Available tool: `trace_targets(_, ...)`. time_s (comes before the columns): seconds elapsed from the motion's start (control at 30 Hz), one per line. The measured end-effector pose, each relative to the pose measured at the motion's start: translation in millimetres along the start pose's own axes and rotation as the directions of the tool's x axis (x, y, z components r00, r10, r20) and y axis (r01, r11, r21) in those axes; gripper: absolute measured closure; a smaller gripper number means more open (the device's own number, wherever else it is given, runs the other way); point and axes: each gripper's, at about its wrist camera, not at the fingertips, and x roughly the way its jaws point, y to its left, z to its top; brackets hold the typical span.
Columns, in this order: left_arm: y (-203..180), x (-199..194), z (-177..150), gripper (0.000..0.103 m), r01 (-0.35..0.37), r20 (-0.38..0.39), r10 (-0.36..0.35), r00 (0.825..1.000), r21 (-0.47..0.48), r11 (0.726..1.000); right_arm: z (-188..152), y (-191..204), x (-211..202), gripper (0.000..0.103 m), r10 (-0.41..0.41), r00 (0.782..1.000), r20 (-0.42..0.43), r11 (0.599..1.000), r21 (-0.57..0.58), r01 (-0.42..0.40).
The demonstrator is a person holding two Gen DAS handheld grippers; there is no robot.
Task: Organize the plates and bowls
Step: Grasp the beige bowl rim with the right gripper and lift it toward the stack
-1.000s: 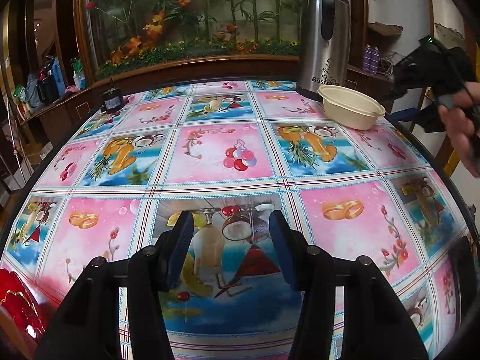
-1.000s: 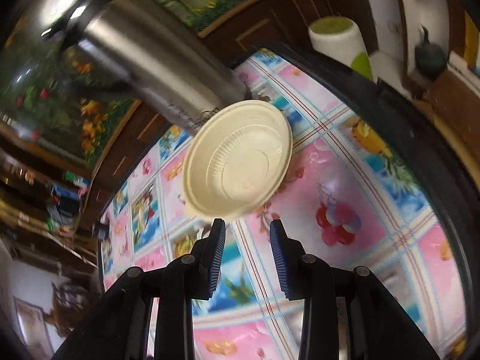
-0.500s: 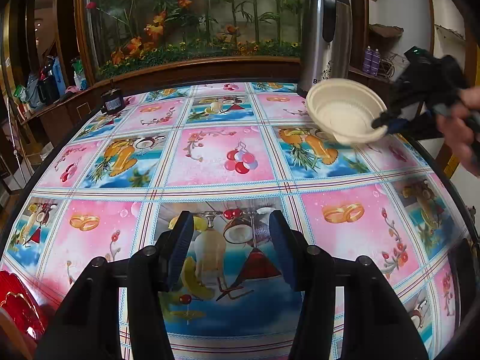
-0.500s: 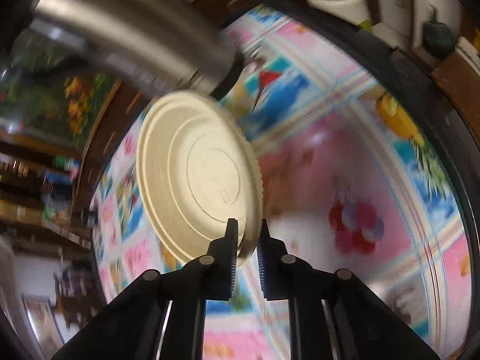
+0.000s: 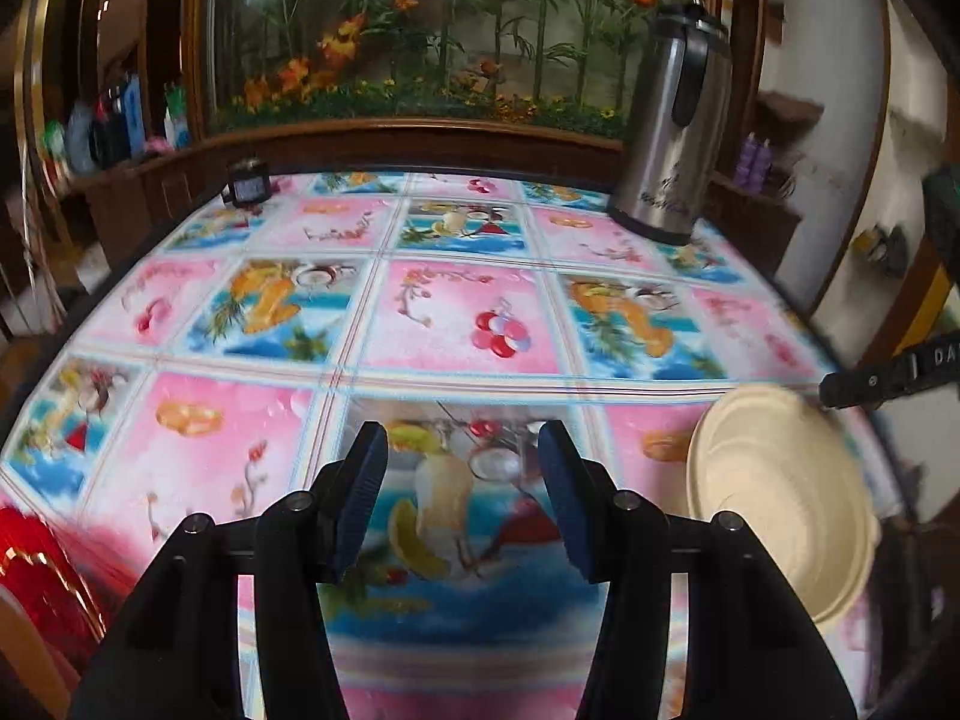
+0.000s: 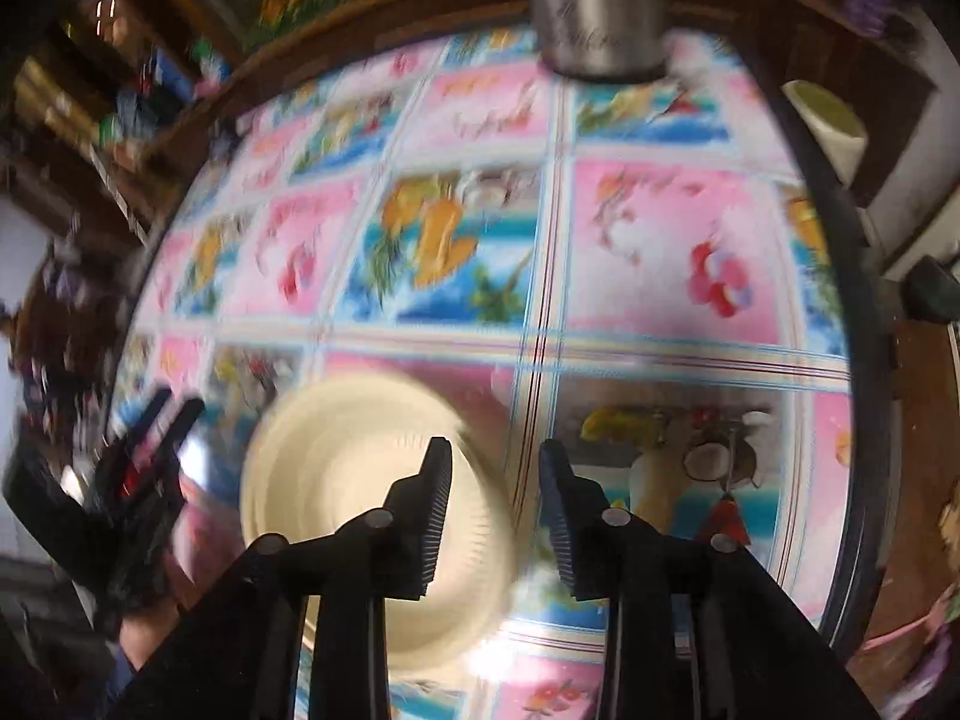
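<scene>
A cream bowl lies blurred near the table's front right, tilted with its opening toward me. In the right wrist view the cream bowl sits below and left of my right gripper, whose jaws stand apart with nothing between them; its left finger overlaps the bowl's rim. My left gripper is open and empty over the front middle of the table. It also shows at the left of the right wrist view. A red plate peeks in at the lower left.
A steel thermos jug stands at the back right of the table with its patterned pink and blue cloth. A small dark jar sits at the back left. A planter ledge runs behind. A white roll stands off the table's right.
My right gripper carried the cream bowl from beside the thermos to the front right of the table and opened, letting it go. My left gripper stayed put and open.
</scene>
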Motion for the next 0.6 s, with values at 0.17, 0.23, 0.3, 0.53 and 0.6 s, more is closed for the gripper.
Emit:
trace_targets(0.17, 3, -31, 0, 0.052, 0.127, -0.025, -0.127, 0.992, -0.013, 0.992, -44, -1, -37, 0.070, 0.021, 0.990, 0.137, 0.995, 0.096, -0.034)
trace_targets(0.23, 0, -34, 1, 0.052, 0.210, -0.066, -0.212, 0.975, -0.034, 0.977, -67, -5, -50, 0.070, 0.041, 0.979, 0.201, 0.989, 0.129, -0.068)
trace_targets(0.3, -6, -36, -2, 0.052, 0.258, -0.101, -0.262, 0.960, -0.052, 0.965, -85, -11, -57, 0.069, 0.041, 0.968, 0.246, 0.984, 0.156, -0.082)
trace_targets(0.53, -43, -28, -14, 0.053, 0.295, -0.234, -0.297, 0.926, -0.047, 0.954, -114, -30, -53, 0.066, 0.097, 0.961, 0.260, 0.961, 0.226, -0.158)
trace_targets(0.6, -52, -26, -14, 0.052, 0.261, -0.251, -0.255, 0.934, -0.010, 0.965, -117, -25, -51, 0.066, 0.093, 0.963, 0.254, 0.967, 0.206, -0.148)
